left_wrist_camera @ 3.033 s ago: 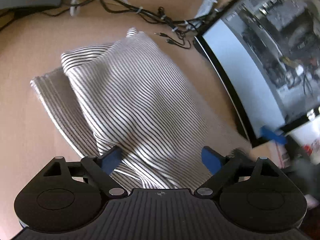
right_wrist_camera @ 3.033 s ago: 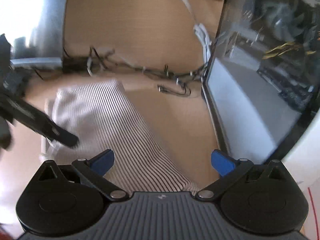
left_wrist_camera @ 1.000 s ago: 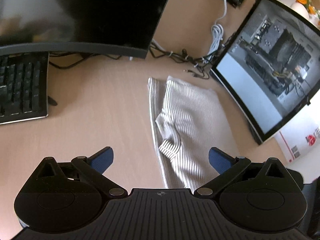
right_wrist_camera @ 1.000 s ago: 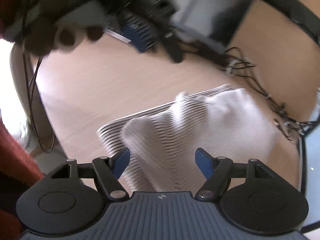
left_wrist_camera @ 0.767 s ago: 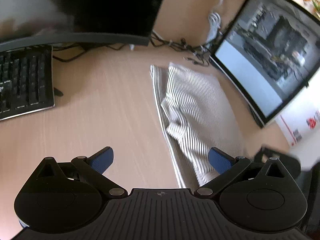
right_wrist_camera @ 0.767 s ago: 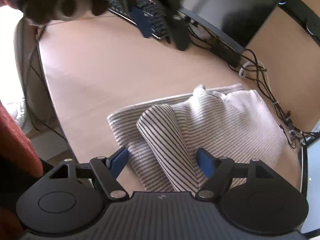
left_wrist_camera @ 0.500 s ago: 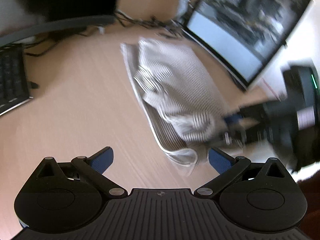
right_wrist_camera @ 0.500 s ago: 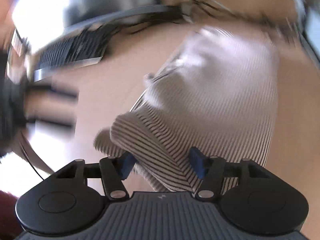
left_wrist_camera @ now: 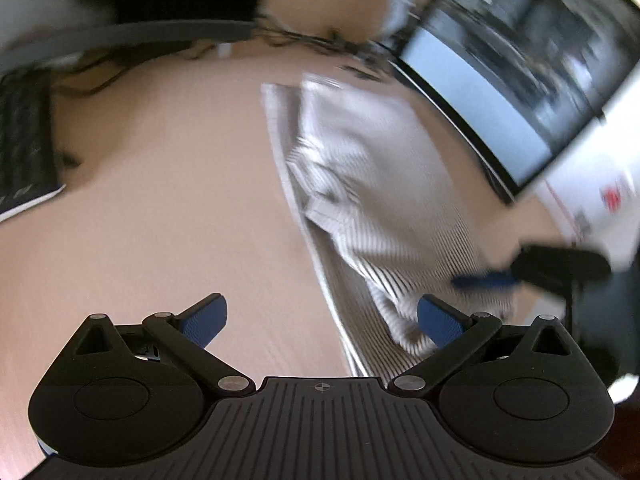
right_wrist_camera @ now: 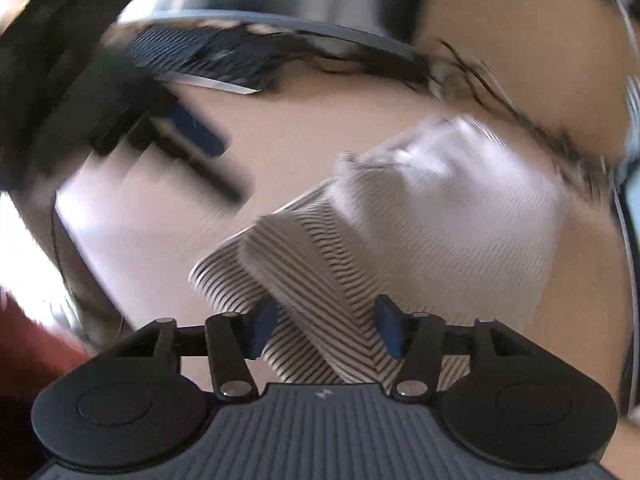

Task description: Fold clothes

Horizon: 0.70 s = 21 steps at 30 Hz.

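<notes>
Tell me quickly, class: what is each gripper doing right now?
Left gripper: open, holding nothing, beside the shirt.
Right gripper: partly closed around a fold of the shirt; firm grip cannot be told.

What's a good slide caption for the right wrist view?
Right claw straddling a bunched fold of the striped garment on the wooden desk.

Both views motion-blurred, right wrist worse. Daylight bright, probably from left; blown-out glare on table (right_wrist_camera: 120, 224). Fisheye bends edges. Striped cloth (left_wrist_camera: 380, 184) smeared, stripes barely resolved.
</notes>
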Tool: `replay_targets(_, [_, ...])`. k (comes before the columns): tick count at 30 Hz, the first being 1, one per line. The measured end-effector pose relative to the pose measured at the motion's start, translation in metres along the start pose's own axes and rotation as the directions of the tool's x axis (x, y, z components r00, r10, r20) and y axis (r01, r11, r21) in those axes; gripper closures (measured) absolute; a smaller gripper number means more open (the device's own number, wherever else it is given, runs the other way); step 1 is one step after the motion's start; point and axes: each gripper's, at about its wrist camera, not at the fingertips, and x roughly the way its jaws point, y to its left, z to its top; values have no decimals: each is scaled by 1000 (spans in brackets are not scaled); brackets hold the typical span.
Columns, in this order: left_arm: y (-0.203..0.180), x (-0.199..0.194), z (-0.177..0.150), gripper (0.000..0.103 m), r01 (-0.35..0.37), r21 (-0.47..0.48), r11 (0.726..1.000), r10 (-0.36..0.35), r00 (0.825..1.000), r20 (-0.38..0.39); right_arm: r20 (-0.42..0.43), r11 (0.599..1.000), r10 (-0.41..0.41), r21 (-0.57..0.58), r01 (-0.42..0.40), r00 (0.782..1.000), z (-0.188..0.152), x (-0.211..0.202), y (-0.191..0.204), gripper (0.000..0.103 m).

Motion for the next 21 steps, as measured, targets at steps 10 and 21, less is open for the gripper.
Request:
replay_targets(10, [0,-8,0,0,14,37,999,-14,1000,-8,-13,980,-94,-176,90,996,-5,14,23,40])
replay_targets(21, [-45,28,-18,0,-15,289,957,40,996,-80,-2,784,218,596,-174,976,-2,24,-95,51])
